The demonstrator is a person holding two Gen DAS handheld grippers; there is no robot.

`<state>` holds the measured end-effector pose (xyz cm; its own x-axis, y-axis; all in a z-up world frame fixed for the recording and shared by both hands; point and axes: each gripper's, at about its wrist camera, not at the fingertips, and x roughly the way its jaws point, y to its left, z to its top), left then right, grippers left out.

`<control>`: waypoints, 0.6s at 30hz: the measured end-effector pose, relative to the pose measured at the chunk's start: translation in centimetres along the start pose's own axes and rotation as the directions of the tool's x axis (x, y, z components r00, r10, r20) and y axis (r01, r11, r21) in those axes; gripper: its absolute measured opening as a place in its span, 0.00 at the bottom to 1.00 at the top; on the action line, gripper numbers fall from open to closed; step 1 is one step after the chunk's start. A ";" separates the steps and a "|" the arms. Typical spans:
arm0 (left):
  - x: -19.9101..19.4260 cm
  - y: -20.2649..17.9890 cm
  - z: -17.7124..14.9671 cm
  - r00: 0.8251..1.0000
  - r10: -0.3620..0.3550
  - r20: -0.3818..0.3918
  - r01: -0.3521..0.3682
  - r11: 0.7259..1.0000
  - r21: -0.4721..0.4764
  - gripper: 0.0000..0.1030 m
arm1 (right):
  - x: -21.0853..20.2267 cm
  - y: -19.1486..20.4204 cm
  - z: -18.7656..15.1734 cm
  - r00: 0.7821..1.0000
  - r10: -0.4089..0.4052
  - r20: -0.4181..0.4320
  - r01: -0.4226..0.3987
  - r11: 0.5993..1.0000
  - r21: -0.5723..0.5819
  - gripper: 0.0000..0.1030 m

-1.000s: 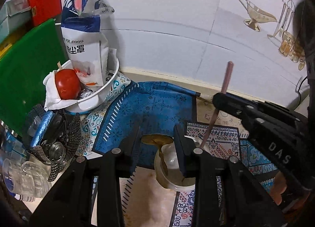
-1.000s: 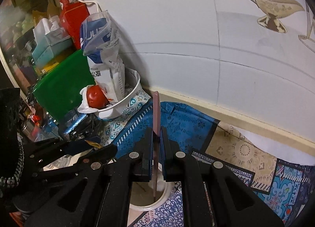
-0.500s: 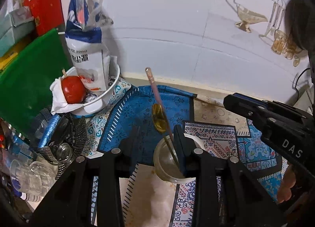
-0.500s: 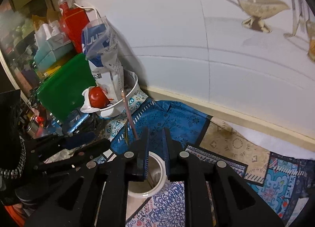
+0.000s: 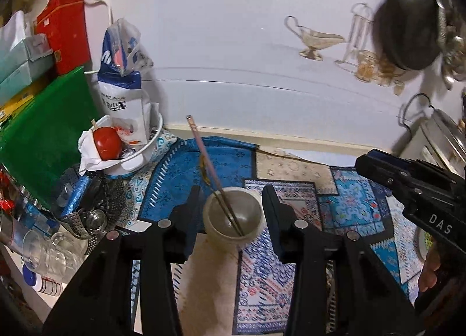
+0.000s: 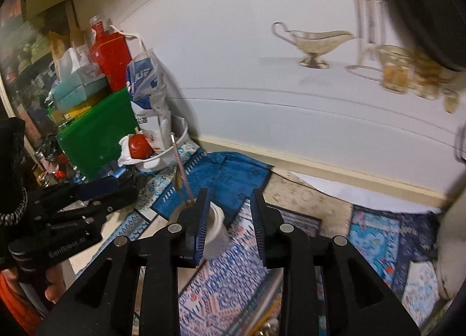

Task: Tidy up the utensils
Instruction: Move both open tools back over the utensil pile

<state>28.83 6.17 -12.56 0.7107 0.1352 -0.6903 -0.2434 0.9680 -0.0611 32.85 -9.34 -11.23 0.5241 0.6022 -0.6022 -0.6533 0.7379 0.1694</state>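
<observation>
Left wrist cam sits close behind its fingers, tilted down at the cup (image 5: 234, 213) dead ahead at 12 o'clock, wall beyond. Right wrist cam looks down the same way from further right; cup (image 6: 215, 229) lands at its 11 o'clock, half hidden by a finger. Both share the cup, the white bowl (image 5: 137, 155) (image 6: 163, 158) at 10 o'clock, the patterned mats (image 5: 262, 277) (image 6: 233, 277) and the wall. Each cam catches the other gripper at frame edge.
</observation>
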 end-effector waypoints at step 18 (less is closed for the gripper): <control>-0.6 -6.6 -8.0 0.991 -0.130 -0.043 0.136 0.975 0.178 0.48 | -4.4 -2.3 -9.4 0.970 -0.215 -0.112 0.228 0.967 0.112 0.28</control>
<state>24.72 -1.96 -17.45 0.7076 -0.0010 -0.7066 -0.0234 0.9994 -0.0249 26.89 -16.59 -16.28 0.5879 0.3911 -0.7081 -0.4511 0.8851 0.1144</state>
